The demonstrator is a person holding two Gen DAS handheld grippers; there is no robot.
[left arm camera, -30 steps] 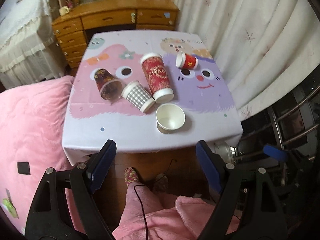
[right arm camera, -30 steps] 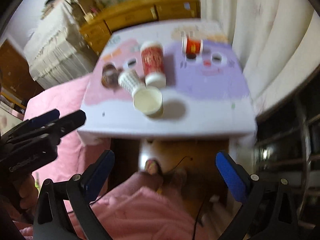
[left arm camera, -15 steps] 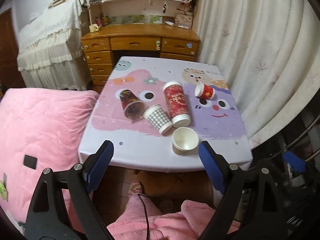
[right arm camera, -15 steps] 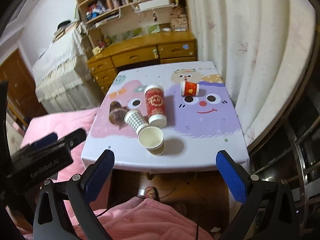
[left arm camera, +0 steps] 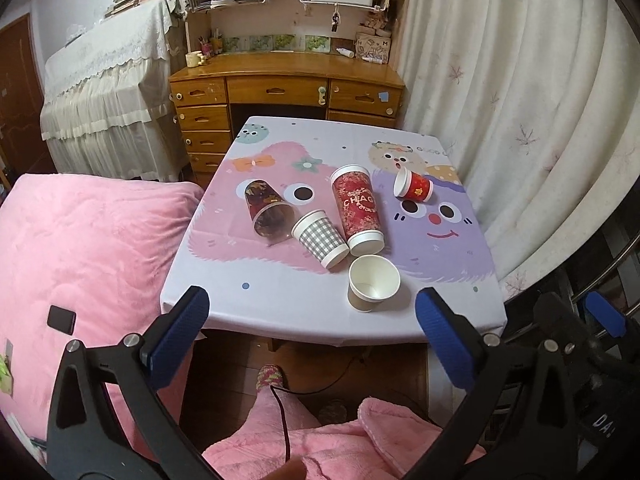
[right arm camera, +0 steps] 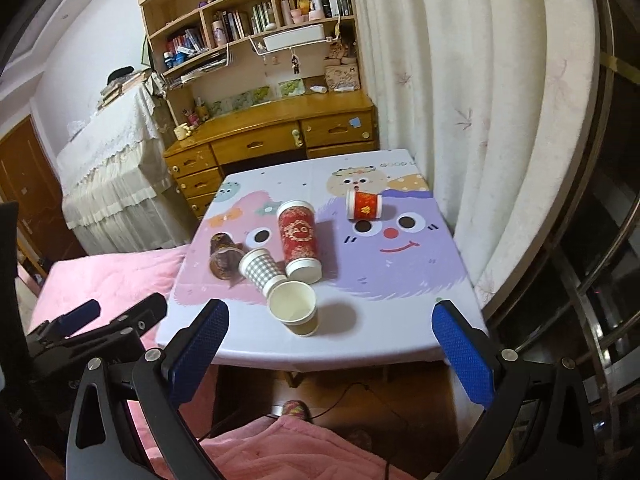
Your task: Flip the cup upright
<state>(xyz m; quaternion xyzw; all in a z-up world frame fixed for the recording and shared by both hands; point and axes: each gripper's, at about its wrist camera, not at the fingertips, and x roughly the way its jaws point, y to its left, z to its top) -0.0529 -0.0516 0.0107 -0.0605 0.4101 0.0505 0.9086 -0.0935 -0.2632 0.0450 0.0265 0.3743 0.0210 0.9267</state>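
Several cups sit on a small table (left arm camera: 280,304) with a cartoon cloth. A white paper cup (left arm camera: 373,282) stands upright near the front edge; it also shows in the right wrist view (right arm camera: 294,308). On their sides lie a grey checked cup (left arm camera: 320,238), a tall red cup (left arm camera: 357,209), a small red cup (left arm camera: 413,188) and a clear dark cup (left arm camera: 267,209). My left gripper (left arm camera: 310,340) is open and empty, held back before the table's front edge. My right gripper (right arm camera: 332,354) is open and empty, likewise short of the table.
A pink bed (left arm camera: 80,248) lies left of the table. A white curtain (left arm camera: 520,120) hangs on the right. A wooden desk (left arm camera: 286,92) with shelves stands behind the table. Metal rails (right arm camera: 592,320) are at the far right. A person's pink-clad legs (left arm camera: 320,448) are below.
Both grippers have pulled back and tilted up from the table, so more of the room shows. The cups have not moved. Both grippers stay open.
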